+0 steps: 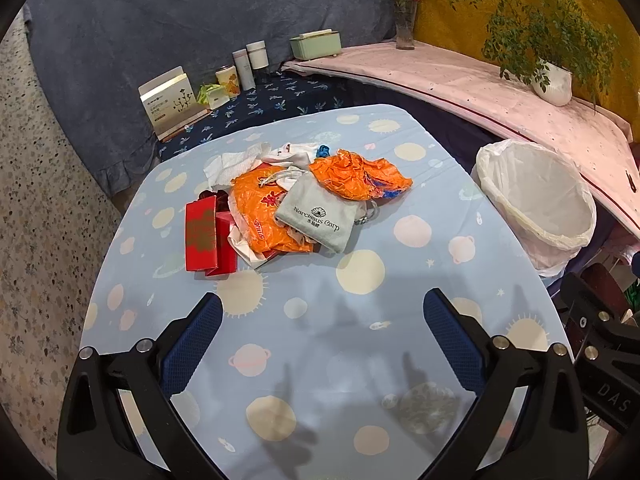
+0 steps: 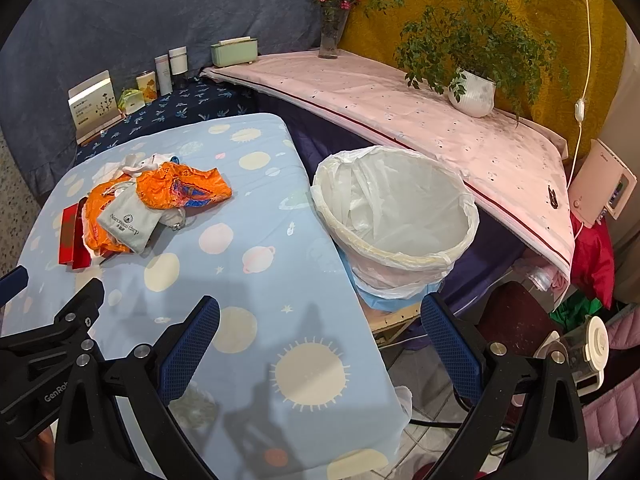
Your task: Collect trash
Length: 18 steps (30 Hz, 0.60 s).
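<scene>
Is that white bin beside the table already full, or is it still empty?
Empty. The right wrist view looks straight into the bin: only the white liner shows inside, and the trash pile lies on the table.

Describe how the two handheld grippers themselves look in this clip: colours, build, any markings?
Both match: the left gripper and right gripper have black angular frames with silver bolt heads and two fingers faced with blue textured pads. Each one's black body, seen from the other camera, carries white lettering, "GenRo..." and "DAS". No cables or sleeves are visible.
</scene>
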Motion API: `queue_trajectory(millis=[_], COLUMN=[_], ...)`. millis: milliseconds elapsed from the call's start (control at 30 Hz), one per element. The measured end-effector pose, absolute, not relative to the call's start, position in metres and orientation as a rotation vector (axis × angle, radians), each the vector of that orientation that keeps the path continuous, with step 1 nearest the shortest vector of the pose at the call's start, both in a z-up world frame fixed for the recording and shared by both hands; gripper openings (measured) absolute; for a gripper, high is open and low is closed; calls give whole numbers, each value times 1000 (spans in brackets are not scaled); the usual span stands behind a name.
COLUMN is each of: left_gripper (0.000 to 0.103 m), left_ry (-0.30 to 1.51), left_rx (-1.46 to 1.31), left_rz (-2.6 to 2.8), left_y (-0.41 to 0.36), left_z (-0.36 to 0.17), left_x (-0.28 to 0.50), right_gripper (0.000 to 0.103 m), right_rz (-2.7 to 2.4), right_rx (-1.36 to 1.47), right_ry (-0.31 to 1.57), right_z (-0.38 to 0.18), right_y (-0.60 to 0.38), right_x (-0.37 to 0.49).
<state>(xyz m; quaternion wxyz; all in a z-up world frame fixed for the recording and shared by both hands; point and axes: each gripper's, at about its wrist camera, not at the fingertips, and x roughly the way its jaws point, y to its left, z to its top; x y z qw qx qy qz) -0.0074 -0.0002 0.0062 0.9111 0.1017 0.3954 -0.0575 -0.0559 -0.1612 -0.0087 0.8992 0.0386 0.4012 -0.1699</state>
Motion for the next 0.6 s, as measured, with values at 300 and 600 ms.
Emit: queue_trajectory(millis=[300, 600], left_gripper=[96, 96], left_ry=[803, 792], left_rx=[209, 201], left_rz=[-128, -137], left_y=[1, 1], left_z=[7, 9], left_x=[-10, -10], right_gripper=[96, 96], right_rz=[-354, -359], right_rx=[79, 81], right_ry=[827, 823], right_z=[-6, -4], right_y=[-162, -163], right_x=[-57, -57])
